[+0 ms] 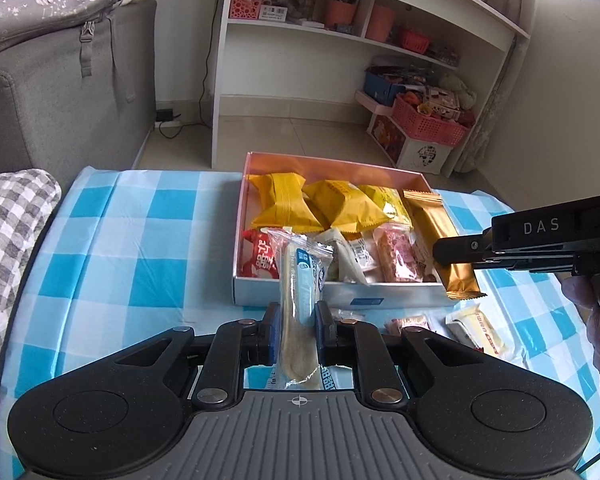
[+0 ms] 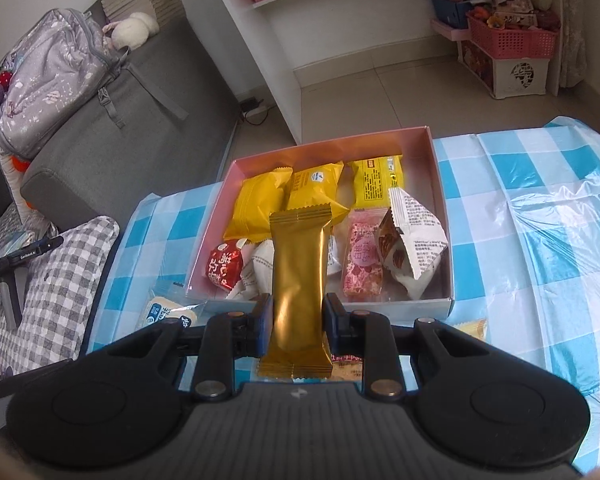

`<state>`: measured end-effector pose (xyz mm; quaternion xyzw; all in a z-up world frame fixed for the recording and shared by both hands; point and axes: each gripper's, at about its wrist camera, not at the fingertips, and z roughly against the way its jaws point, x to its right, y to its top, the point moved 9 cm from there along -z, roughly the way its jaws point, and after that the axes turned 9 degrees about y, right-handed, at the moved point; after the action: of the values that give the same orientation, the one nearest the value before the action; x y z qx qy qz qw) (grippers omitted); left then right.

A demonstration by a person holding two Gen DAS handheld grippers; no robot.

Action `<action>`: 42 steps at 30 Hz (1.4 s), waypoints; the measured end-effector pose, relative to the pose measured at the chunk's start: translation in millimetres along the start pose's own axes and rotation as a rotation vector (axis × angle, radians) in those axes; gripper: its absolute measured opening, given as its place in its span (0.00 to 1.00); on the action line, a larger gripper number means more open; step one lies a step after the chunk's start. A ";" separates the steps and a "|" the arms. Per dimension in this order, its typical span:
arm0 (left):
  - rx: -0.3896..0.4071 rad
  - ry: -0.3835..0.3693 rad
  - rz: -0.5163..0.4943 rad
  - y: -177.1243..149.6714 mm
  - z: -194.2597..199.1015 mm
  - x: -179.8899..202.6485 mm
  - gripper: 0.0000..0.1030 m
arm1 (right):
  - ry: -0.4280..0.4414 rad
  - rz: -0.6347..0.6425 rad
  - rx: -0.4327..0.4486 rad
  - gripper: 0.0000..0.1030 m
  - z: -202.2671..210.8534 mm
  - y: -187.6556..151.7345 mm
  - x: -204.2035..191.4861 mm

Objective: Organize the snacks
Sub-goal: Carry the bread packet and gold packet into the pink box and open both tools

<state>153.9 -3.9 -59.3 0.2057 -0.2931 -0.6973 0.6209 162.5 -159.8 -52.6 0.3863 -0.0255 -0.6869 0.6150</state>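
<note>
Centrally, blue-and-white checked tablecloth (image 1: pixel 140 240) carries open pink-lined cardboard box (image 2: pixel 440 216) with yellow, red, pink snack packets. Left gripper (image 1: pixel 297 328) clamps clear-wrapped blue-label biscuit stick (image 1: pixel 298 280), near box front. Right gripper (image 2: pixel 296 320) clamps gold foil bar (image 2: pixel 298 276) over box's near edge.

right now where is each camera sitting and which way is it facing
Left wrist: sits on the left gripper, facing forward over the blue checked tablecloth to the snack box and white shelf; its fingers clamp a clear-wrapped biscuit stick, and the right gripper with a gloved hand enters from the right.
Right wrist: sits on the right gripper, facing the box from its near right side, sofa beyond; its fingers clamp a gold bar.
Shared: box, gold bar, yellow packets, tablecloth, shelf.
</note>
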 end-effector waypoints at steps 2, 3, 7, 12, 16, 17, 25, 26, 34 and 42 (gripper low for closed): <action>0.004 -0.004 0.015 9.8 -8.1 -1.0 0.14 | 0.000 -0.023 0.008 0.23 -3.0 7.2 6.7; 0.007 -0.006 0.019 14.1 -12.6 -1.2 0.14 | -0.001 -0.028 0.012 0.23 -4.9 11.0 9.4; 0.001 -0.020 0.046 30.6 -32.8 0.8 0.14 | 0.004 -0.067 0.035 0.23 -10.5 25.9 21.0; 0.011 -0.047 0.053 47.4 -53.1 14.5 0.14 | 0.022 -0.110 0.068 0.23 -13.3 40.3 34.6; 0.008 -0.041 0.048 57.6 -70.3 24.7 0.14 | 0.043 -0.127 0.078 0.23 -20.0 45.9 40.7; 0.008 -0.037 0.045 60.4 -74.9 26.3 0.14 | 0.051 -0.128 0.077 0.23 -21.9 46.4 40.9; 0.000 -0.012 0.061 69.5 -102.0 26.9 0.14 | 0.065 -0.138 0.045 0.24 -40.3 43.8 42.8; -0.002 -0.009 0.063 69.5 -104.7 26.1 0.14 | 0.066 -0.137 0.041 0.24 -42.0 43.4 42.9; 0.026 -0.004 0.067 77.0 -116.5 24.9 0.14 | 0.048 -0.135 0.038 0.24 -46.4 41.9 43.7; 0.039 0.004 0.055 75.7 -105.6 23.6 0.26 | 0.051 -0.128 0.052 0.35 -41.4 44.3 39.3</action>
<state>275.6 -47.7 -85.7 0.2109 -0.3110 -0.6739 0.6362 224.5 -186.3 -78.6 0.4203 -0.0026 -0.7139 0.5600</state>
